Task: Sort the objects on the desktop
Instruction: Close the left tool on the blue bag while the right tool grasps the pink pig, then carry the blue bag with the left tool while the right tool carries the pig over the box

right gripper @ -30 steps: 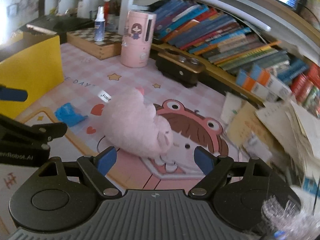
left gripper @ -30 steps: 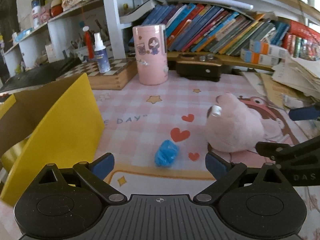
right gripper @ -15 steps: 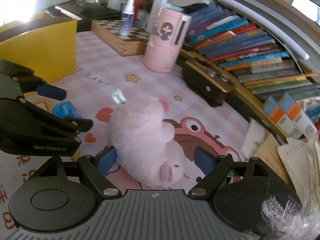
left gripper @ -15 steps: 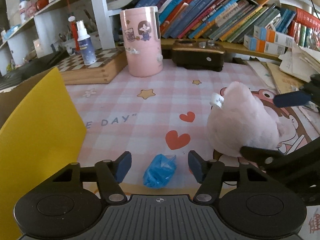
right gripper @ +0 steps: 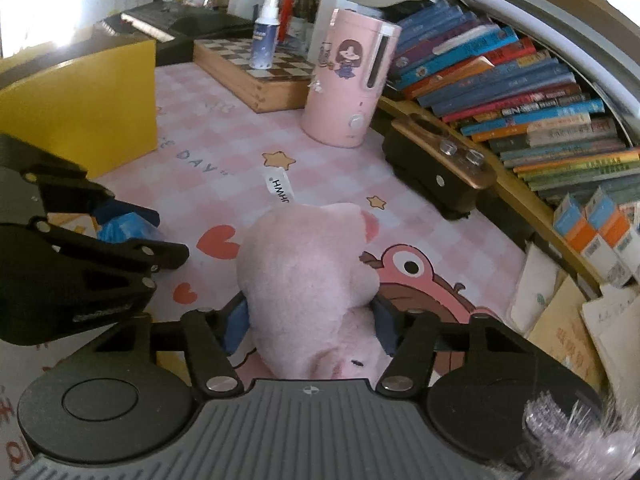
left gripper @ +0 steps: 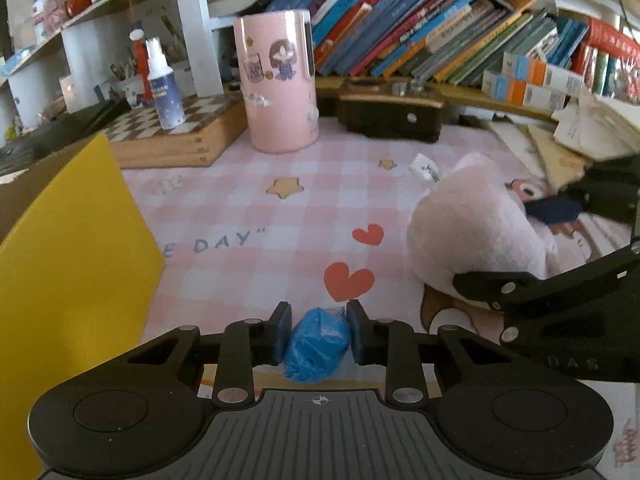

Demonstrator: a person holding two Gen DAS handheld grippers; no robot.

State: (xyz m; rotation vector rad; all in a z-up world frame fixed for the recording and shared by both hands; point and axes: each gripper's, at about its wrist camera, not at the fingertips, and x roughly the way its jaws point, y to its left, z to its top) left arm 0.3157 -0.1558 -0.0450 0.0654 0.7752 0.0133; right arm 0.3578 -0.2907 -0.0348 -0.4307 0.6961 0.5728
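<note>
While the yellow box [left gripper: 76, 248] stands at the far left edge of the pink checked desk mat [left gripper: 248, 216], the left gripper [left gripper: 319, 334] sits low over the mat with its jaws just drawn in around the crumpled blue wrapper [left gripper: 317, 344], both pads touching its sides, so it pinches the wrapper right where it lies on the mat, below the big red heart [left gripper: 349, 280]. Behind stand the chessboard box [left gripper: 180, 136] with a spray bottle [left gripper: 162, 84] on it, then the pink canister [left gripper: 280, 84] and the row of books [left gripper: 440, 48]. Further right, the pink plush toy [right gripper: 308, 280] lies on the mat over the cartoon frog print [right gripper: 416, 276], and the right gripper [right gripper: 310, 320] has just been closing on it, its pads pressed into the fur on either side.
</note>
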